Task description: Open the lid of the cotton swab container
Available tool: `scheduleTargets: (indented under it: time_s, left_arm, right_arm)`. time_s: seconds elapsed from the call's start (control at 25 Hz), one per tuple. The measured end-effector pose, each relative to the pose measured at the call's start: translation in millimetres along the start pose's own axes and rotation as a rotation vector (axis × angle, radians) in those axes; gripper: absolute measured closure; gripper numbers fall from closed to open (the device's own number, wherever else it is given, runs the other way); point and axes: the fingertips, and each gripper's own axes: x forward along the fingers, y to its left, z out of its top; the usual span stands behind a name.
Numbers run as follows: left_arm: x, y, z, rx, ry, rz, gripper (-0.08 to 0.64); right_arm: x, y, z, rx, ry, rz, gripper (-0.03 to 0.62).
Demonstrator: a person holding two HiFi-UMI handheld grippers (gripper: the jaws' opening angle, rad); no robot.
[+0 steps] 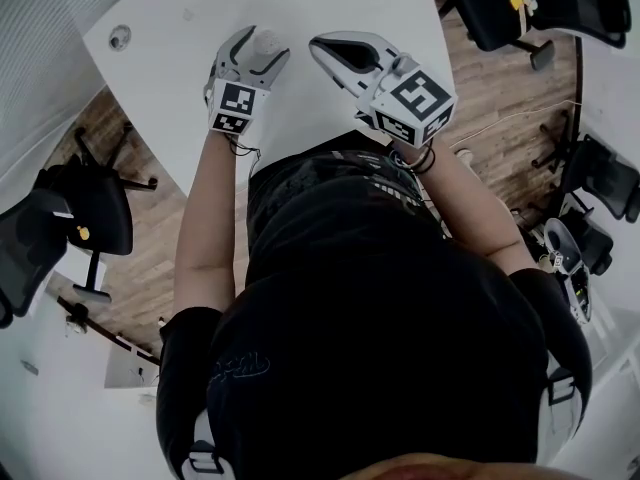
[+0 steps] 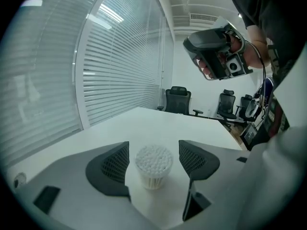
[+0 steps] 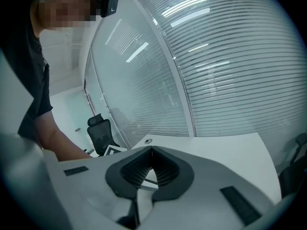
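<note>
Surroundings: white bench (image 1: 190, 13) with a round cable port (image 1: 120, 37) set in its top, well left of the cotton swab container (image 2: 153, 169). No other loose item shows on the bench near the container. Wooden floor (image 1: 500, 78) lies beyond the bench edge. Black office chairs (image 2: 178, 100) stand past the far end of the bench, behind the container. Another chair (image 1: 95, 213) stands off the bench to the container's left in the head view. Slatted blinds (image 2: 120, 71) run along the wall left of the container.

Obstructions: nothing lies between the container and either pad.

Left tongs (image 2: 153, 147): wide open and straddling the container, one mesh pad (image 2: 115, 162) on each side. A gap of bare bench shows on both sides, so there is no contact. In the head view these tongs (image 1: 258, 50) sit low over the bench with the container between the tips.

Right tongs (image 3: 151, 148): closed, tips pressed together, nothing between them. They are held above and to the right of the container (image 2: 216, 54), clear of it.

Container: small clear round tub, upright on the bench. It is packed full of cotton swabs (image 2: 154, 158) standing on end, white tips up. Whether a lid covers the top, I cannot tell.
</note>
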Motion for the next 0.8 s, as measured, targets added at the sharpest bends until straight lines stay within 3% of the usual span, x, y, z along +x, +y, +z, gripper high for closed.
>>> scheduleTargets:
  time_s: [0.8]
  left_arm:
    - [22.9,0.8,-28.3,0.023,0.068,-0.031,0.23]
  right_arm:
    - [-3.0,-2.5,-13.7,0.031,0.022,-0.018,0.57]
